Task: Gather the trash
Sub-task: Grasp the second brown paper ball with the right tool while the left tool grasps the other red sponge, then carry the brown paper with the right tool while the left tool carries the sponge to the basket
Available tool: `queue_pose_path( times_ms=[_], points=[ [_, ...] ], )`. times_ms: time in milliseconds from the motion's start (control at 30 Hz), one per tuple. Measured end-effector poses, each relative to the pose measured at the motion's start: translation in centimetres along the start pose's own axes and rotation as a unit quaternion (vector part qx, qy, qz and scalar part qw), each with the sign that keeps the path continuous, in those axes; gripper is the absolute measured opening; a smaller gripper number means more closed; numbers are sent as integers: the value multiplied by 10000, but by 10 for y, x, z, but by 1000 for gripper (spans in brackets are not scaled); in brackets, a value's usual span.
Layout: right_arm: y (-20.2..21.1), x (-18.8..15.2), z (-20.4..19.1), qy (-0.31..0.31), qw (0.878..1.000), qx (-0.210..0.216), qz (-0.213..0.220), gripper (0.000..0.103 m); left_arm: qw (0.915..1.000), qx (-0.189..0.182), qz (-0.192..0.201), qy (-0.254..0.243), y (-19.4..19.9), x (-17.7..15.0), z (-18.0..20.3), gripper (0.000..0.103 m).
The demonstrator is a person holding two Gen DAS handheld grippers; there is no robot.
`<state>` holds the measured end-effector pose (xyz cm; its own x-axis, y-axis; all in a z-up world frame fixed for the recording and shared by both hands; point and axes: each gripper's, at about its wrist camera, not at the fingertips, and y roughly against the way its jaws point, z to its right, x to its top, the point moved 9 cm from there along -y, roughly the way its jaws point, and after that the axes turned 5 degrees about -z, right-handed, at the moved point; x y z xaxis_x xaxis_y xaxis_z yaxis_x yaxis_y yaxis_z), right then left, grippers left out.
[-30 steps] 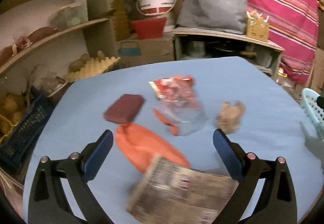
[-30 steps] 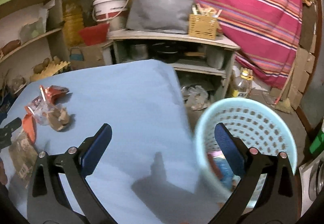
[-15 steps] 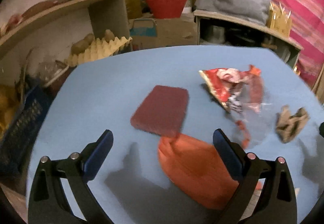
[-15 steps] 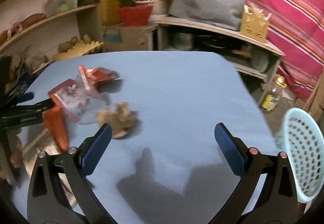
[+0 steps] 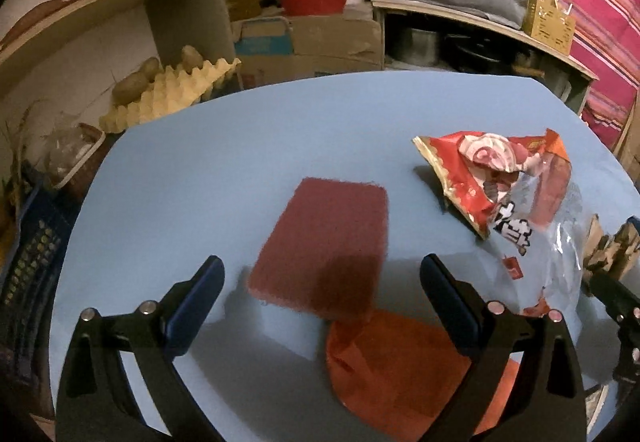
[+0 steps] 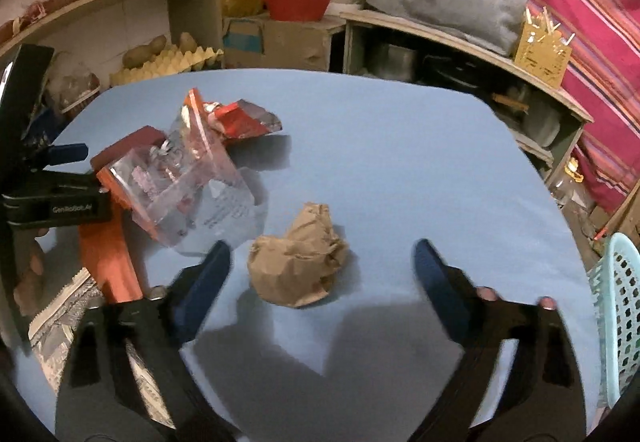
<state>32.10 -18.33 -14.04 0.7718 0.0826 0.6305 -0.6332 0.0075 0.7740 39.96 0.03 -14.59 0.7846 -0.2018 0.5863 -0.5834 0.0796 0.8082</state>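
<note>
The right gripper (image 6: 320,266) is seen closing at lower centre around a crumpled brown paper ball (image 6: 298,260), not yet pinched; the left gripper (image 5: 320,282) is held spread over a maroon pad (image 5: 324,242).

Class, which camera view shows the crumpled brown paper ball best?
The right wrist view: the crumpled brown paper ball lies whole, central, just ahead of the right gripper. The left wrist view catches only a sliver at its right edge.

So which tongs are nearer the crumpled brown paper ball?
Right. The right tongs frame the crumpled brown paper ball, closing but not yet touching it. The left tongs hover over the maroon pad, well off to the ball's side.
</note>
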Motion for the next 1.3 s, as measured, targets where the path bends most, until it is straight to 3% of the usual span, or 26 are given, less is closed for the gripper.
queue_pose_path(
  times_ms=[67, 133, 200, 400, 600, 767, 1000, 1300],
  points=[
    [-3, -1, -2, -5, 9999, 109, -90, 64, 10000, -61, -33, 24, -2, 0, 0, 94],
    [-4, -2, -4, -17, 9996, 254, -125, 53, 9999, -136, -58, 42, -3, 0, 1, 76],
    [-4, -4, -3, -12, 9993, 333, -161, 52, 9997, -196, -170, 35, -7, -1, 2, 66],
    [5, -5, 4, -45, 9994, 343, -89, 51, 9997, -185, -28, 124, -2, -1, -1, 65],
    [22, -3, 14, -95, 9992, 367, 82, 51, 9990, 274, 257, 247, 18, -1, -15, 65],
    [50, 0, 30, -70, 9986, 364, 381, 51, 9950, 539, 732, 408, 62, 4, -12, 65],
    [87, -3, 78, -300, 9968, 329, 661, 51, 9891, 632, 1276, 363, 132, 12, 36, 65],
    [124, -30, 192, -927, 9925, 4, 800, 51, 9901, 245, 1379, 40, 165, 5, 138, 65]
  ],
)
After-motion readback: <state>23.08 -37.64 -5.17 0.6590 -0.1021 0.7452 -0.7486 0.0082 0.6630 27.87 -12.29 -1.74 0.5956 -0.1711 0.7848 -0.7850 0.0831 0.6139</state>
